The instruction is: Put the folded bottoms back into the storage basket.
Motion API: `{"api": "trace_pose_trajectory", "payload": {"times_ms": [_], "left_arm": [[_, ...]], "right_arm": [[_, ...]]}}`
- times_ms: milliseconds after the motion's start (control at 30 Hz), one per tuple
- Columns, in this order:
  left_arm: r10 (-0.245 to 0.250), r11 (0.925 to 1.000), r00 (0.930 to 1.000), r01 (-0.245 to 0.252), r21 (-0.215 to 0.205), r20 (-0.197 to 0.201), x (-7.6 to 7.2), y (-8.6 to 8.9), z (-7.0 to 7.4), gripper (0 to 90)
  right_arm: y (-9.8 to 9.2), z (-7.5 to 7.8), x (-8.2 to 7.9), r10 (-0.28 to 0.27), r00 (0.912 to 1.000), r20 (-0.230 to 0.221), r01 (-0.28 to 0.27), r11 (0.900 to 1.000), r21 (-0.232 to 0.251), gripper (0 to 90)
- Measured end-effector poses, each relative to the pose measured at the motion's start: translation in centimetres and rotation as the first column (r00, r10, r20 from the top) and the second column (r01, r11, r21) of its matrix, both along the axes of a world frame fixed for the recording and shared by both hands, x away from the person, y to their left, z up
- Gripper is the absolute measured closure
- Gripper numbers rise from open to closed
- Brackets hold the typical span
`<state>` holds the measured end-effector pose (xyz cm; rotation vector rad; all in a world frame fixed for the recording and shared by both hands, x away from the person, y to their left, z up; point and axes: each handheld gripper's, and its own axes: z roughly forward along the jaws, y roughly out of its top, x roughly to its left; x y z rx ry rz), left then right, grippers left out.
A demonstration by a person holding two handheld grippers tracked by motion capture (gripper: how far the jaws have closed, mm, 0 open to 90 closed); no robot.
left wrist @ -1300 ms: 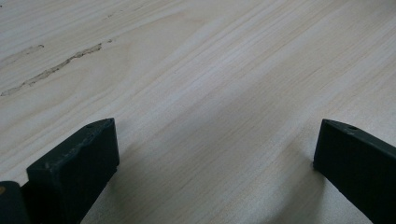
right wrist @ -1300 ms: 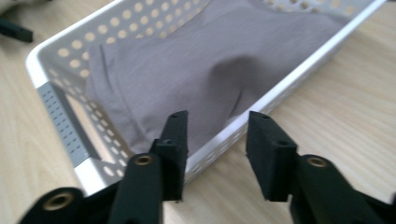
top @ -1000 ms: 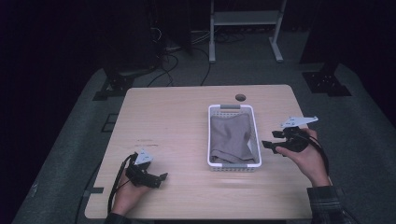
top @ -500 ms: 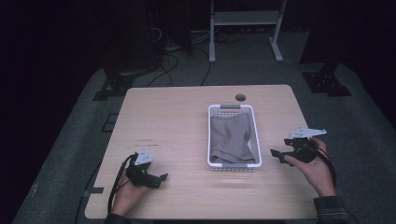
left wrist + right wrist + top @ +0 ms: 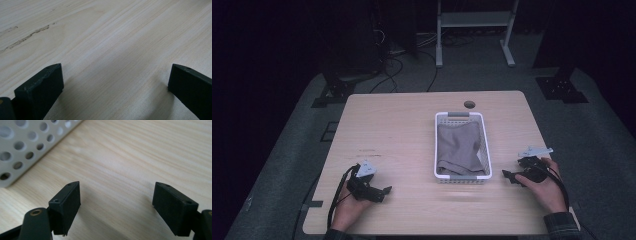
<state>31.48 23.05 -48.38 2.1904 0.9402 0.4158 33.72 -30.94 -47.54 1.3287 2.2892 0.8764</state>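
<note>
Tongs first: the right tongs (image 5: 116, 202) stand wide apart with nothing between them, their black jaws low over bare wood, and the left tongs (image 5: 115, 82) are spread just as wide and equally empty, hovering close above the grain. In the high view the right tongs (image 5: 512, 177) rest near the front right of the tabletop (image 5: 402, 130), aimed leftward at the white perforated basket (image 5: 460, 176), whose holed wall (image 5: 27, 142) appears just beyond the jaws in the right gripper view. The left tongs (image 5: 379, 192) sit well apart from it, near the front left edge. Inside the basket lies a grey cloth (image 5: 459, 150), rumpled, its lower end bunched against the front wall; neither pair touches it or the basket. As for risks, I would judge the likeliest to be a low approach from the right: jaws carried in at this height would meet the basket's side wall rather than clear the rim, and the light basket could slide across the smooth wood. A pinch taken on only one fold of the cloth might also drag the rest over the rim and tip or shift the basket. The left tongs are too far off to steady it.
</note>
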Motion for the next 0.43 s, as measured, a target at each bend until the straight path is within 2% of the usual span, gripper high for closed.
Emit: {"api": "trace_pose_trajectory", "payload": {"times_ms": [200,433], "left_arm": [[0.0,1.0,1.0,0.0,0.0,0.0,0.0,0.0,0.0,0.0],[0.0,1.0,1.0,0.0,0.0,0.0,0.0,0.0,0.0,0.0]], "right_arm": [[-0.08,-0.27,0.09,-0.009,0.9999,0.006,0.009,1.0,0.012,18.2],[-0.17,-0.64,-0.12,-0.021,0.9989,0.042,0.02,0.999,0.029,15.7]]}}
